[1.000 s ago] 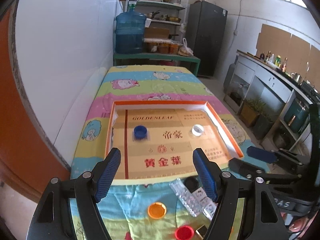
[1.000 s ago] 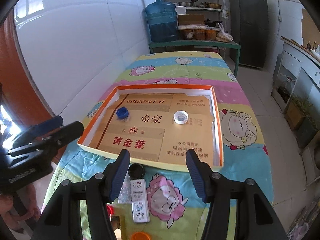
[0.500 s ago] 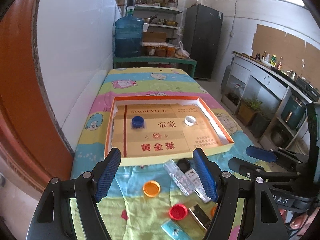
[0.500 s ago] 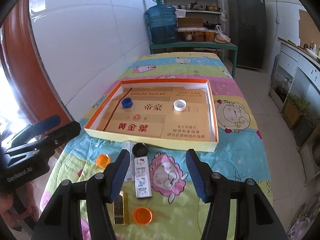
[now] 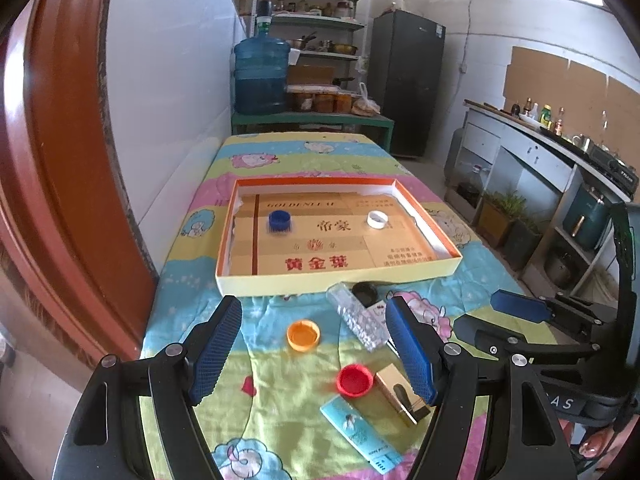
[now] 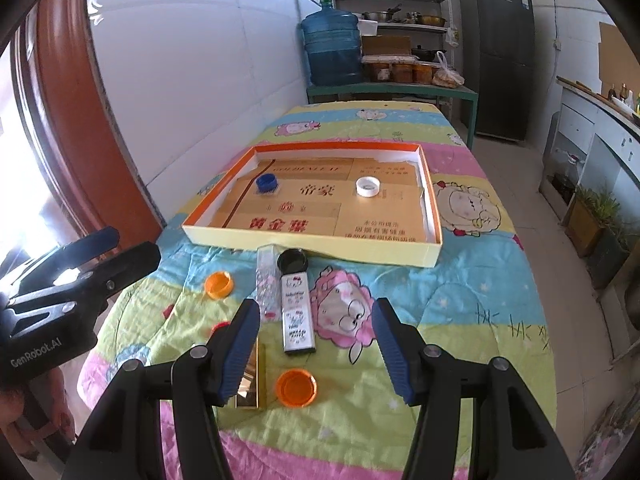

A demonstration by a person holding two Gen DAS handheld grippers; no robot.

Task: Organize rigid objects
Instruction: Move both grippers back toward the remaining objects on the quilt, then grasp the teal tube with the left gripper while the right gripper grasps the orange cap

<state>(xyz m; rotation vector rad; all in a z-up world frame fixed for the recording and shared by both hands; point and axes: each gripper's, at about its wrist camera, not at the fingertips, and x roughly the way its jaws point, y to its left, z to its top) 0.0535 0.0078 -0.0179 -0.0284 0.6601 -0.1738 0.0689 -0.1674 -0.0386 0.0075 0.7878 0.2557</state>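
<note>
My left gripper (image 5: 314,354) hangs above the near end of the table with its blue-padded jaws spread wide and nothing between them. My right gripper (image 6: 316,346) is likewise wide open and empty, hovering over the same near end.

Below the left gripper's gap lie an orange plastic bottle cap (image 5: 303,334) and a red plastic bottle cap (image 5: 354,380), apart from each other on the cartoon-printed quilt (image 5: 276,412). Just beside the red cap sits a small gold rectangular box (image 5: 400,394), and nearer me a flat pale-blue packet (image 5: 360,434). A clear plastic oblong case (image 5: 356,316) lies slanted beyond the right-hand finger pad, with a black round lid (image 5: 365,291) at its far end.

From the right wrist view, a white printed rectangular box (image 6: 297,312) lies between the jaws, lengthwise away from me, touching the black lid at its far end, the clear case alongside it. A second orange plastic cap (image 6: 296,388) sits close below the gap.

Further out rests the shallow orange-rimmed cardboard tray (image 5: 438,236), lined with tan printed cardboard. Inside it a dark-blue plastic bottle cap (image 5: 279,220) sits toward the left and a white plastic bottle cap (image 5: 377,219) toward the right, well apart.

Beyond the table stand a blue water jug (image 5: 261,76) and a dark refrigerator (image 5: 406,84).
</note>
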